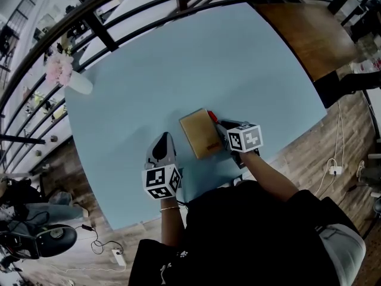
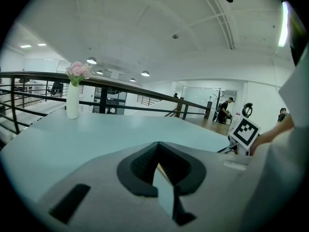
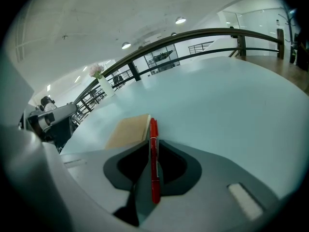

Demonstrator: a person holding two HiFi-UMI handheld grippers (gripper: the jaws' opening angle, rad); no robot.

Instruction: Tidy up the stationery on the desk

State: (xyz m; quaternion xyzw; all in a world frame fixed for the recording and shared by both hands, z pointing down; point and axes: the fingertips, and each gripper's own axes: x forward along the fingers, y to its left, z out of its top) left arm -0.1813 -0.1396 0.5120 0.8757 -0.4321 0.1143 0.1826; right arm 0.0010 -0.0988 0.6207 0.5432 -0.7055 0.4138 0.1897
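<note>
Gripping a red pen [image 3: 153,163], the right gripper [image 3: 150,154] has its jaws drawn in narrow on the barrel, which runs straight out along the slot between them. The pen's far end reaches just beside the right edge of a tan notebook [image 3: 129,131]. In the head view this gripper sits right of centre, against the notebook's right side. The left gripper [image 2: 159,164] has its jaws pressed together with nothing between them. In the head view it lies left of the notebook, near it but apart. Both work over a pale blue table [image 1: 178,64]. A white vase [image 1: 76,81] of pink flowers stands at the table's upper left edge, beside a dark railing [image 1: 101,25].
</note>
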